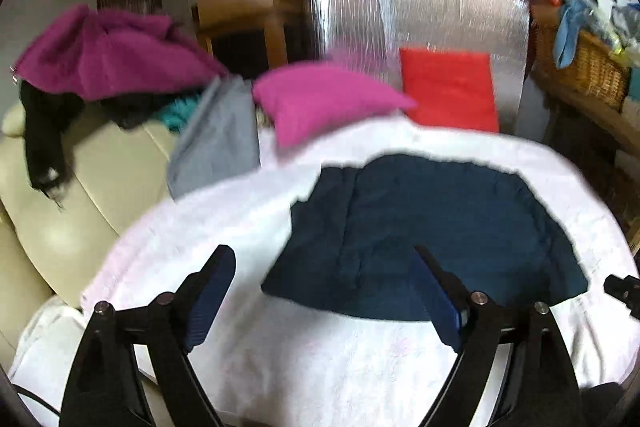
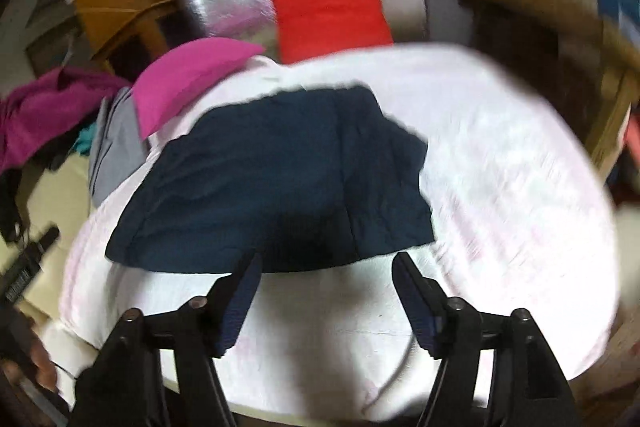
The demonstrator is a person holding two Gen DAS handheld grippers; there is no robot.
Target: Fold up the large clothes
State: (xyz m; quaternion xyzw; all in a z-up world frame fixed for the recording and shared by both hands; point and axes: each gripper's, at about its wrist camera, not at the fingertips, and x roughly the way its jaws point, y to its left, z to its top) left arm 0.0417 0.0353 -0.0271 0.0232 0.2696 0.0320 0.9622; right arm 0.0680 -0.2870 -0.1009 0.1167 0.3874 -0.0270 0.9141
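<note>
Clothes come first: a dark blue garment (image 1: pixel 432 239) lies spread on the white cloth (image 1: pixel 224 227) that covers the table. It looks partly folded already, a squarish shape with a seam down it, though the blur makes that hard to be sure of.

Both claws hang just above its near edge. The left gripper (image 1: pixel 324 267) is wide open and holds nothing. The right gripper (image 2: pixel 326 271) is wide open too, and it also holds nothing.

Next, I think, comes grabbing the near edge to fold it over. To do that well, each claw should come down on its own near corner, pinch only the blue cloth and not the white one under it, then lift both sides together so the fold stays straight.

Farther back lie a pink piece (image 1: pixel 324 99) and a grey piece (image 1: pixel 220 135), both folded. A red folded piece (image 1: pixel 450 87) sits on a shiny silver sheet (image 1: pixel 352 15). Off to the left, a purple heap (image 1: pixel 104 55) waits on a cream sofa (image 1: pixel 80 187).
</note>
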